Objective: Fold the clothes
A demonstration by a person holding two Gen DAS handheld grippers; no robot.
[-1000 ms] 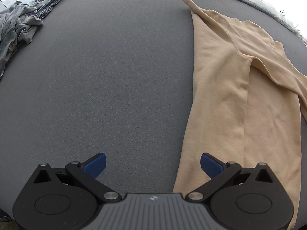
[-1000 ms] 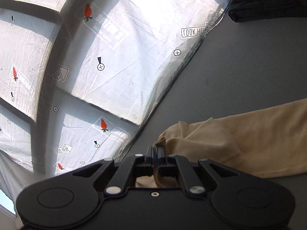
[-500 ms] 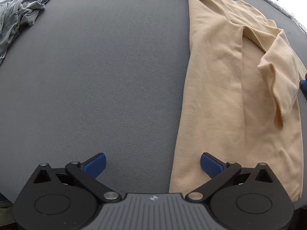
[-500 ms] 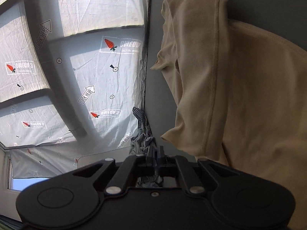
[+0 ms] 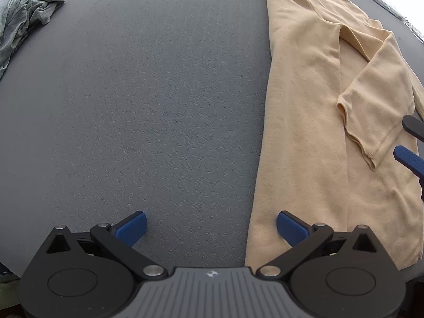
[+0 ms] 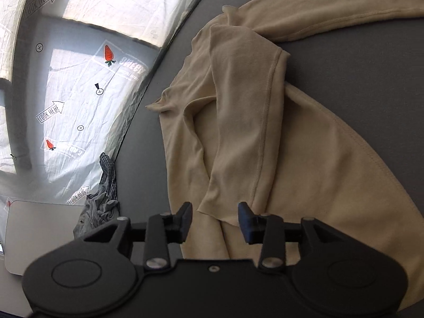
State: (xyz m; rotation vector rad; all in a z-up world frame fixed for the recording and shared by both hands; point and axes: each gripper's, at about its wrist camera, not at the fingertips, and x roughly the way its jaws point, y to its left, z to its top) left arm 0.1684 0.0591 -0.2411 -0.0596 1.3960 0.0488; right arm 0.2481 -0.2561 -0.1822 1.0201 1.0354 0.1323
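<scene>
Two garments lie on a dark grey table (image 5: 164,100) with a fine pebbled texture. At the far left corner in the left wrist view sits a crumpled heap of thin grey cloth (image 5: 23,18), creased and wrinkled, with a checked piece at its upper edge. Bare tabletop fills the middle. The left gripper (image 5: 210,226) hangs over it pointing down, its ribbed blue pads spread wide with nothing between them; the right-hand pad sits over the edge of the beige shirt (image 5: 304,111). That shirt, a soft smooth knit, lies flat along the right side of the table with a straight left edge, and its short sleeve (image 5: 376,106) is folded inward across the body, the stitched hem curling slightly. At the right margin the right gripper (image 5: 410,143) shows as two dark fingertips just beside the sleeve hem.

In the right wrist view its jaws have just been opening: they stand apart, and the sleeve's hem lies between the pads, unpinched. White crinkled sheeting (image 6: 87,79) printed with carrots and arrows covers the ground beyond the table.
</scene>
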